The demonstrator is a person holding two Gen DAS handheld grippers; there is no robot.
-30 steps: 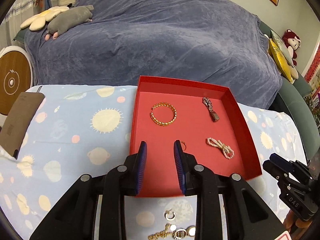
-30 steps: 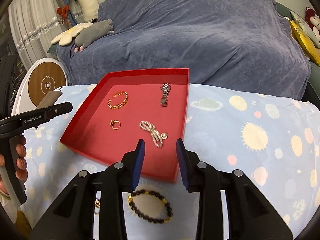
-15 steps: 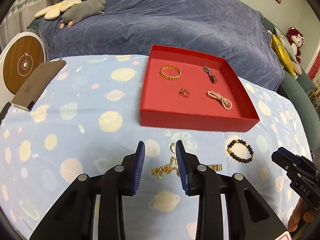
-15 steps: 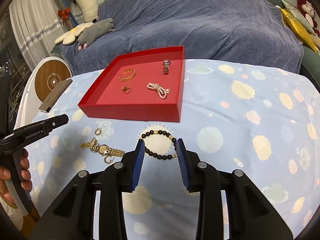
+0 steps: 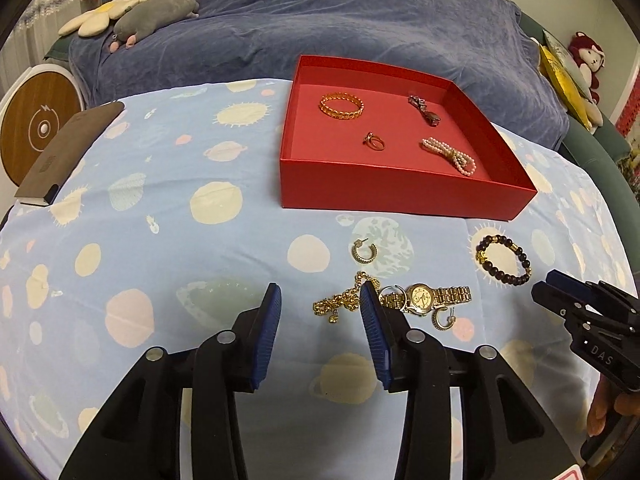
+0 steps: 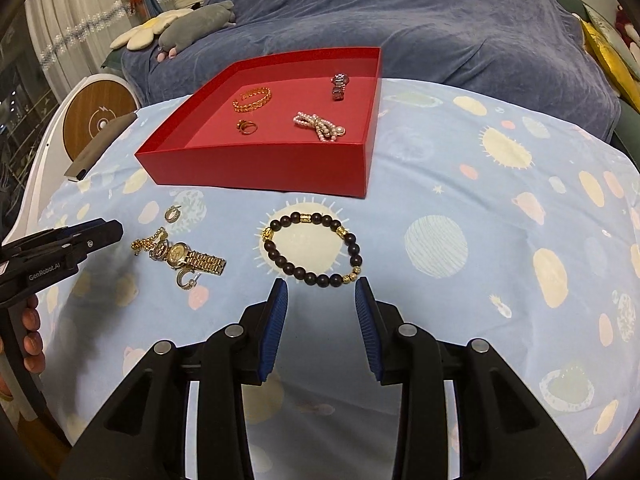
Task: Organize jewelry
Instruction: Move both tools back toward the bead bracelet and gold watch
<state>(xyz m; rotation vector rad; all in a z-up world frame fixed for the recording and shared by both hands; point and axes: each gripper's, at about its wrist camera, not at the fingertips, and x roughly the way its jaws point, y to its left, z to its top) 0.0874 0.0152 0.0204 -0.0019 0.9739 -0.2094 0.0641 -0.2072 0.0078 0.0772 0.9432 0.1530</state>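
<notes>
A red box (image 5: pixel 400 188) on the planet-print cloth holds a gold bracelet (image 5: pixel 341 106), a ring (image 5: pixel 374 142), a pearl piece (image 5: pixel 450 156) and a dark silver piece (image 5: pixel 424 110). In front of it lie a hoop earring (image 5: pixel 364 251), a gold chain (image 5: pixel 340 304), a gold watch (image 5: pixel 424 298), a second hoop (image 5: pixel 442 320) and a dark bead bracelet (image 6: pixel 312 248). My left gripper (image 5: pixel 320 300) hovers just short of the chain, its jaws opening, pads touching nothing. My right gripper (image 6: pixel 320 292) hangs close before the bead bracelet, opening slightly and empty.
A flat brown case (image 5: pixel 68 156) lies at the table's left edge beside a round white and wood device (image 5: pixel 36 128). Behind the table is a bed under a blue-grey cover (image 5: pixel 340 20) with plush toys (image 5: pixel 132 20). A person's fingers (image 6: pixel 32 340) hold the left tool.
Both grippers drew back from over the red box and sank toward the cloth, bringing the loose jewellery in front of the box into view. The left jaws have widened.
</notes>
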